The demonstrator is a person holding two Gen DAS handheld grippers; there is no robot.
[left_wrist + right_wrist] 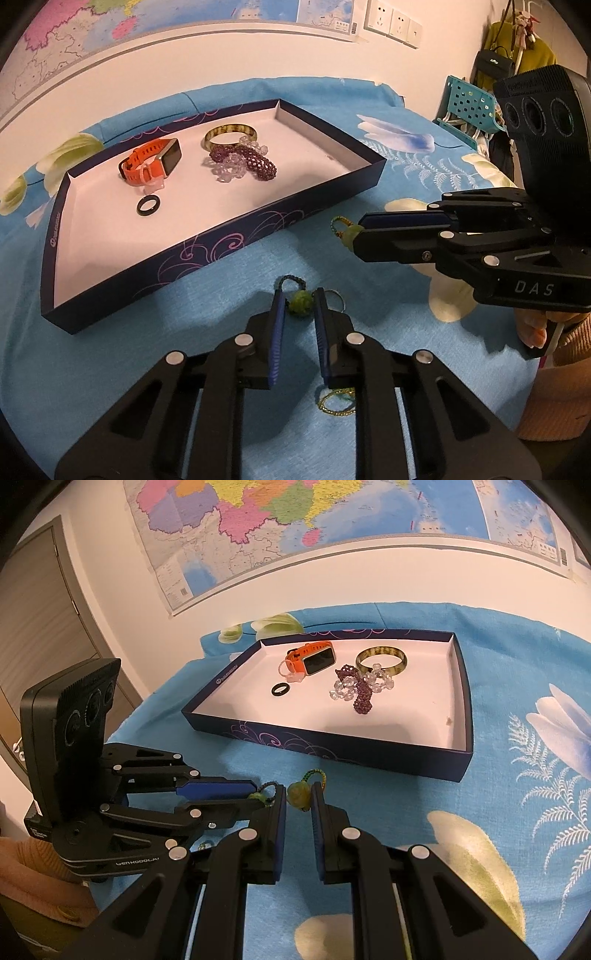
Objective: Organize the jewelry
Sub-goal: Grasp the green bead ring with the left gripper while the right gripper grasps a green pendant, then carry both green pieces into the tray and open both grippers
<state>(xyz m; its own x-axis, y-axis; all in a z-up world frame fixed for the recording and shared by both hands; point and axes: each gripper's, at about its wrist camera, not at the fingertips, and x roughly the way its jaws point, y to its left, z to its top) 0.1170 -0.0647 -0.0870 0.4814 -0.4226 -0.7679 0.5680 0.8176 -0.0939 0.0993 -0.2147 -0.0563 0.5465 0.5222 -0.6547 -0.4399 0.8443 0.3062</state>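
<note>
Green bead charms (300, 303) sit between both tools' parted fingers — left tool (300, 308), right tool (298, 797) — ungripped.

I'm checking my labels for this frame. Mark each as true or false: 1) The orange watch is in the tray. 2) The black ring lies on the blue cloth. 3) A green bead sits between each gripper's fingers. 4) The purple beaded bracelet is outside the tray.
1) The orange watch is in the tray: true.
2) The black ring lies on the blue cloth: false, it lies inside the tray.
3) True: one green bead is at the left gripper, another bead at the right gripper.
4) The purple beaded bracelet is outside the tray: false, it is in the tray, beside the bangle.
</note>
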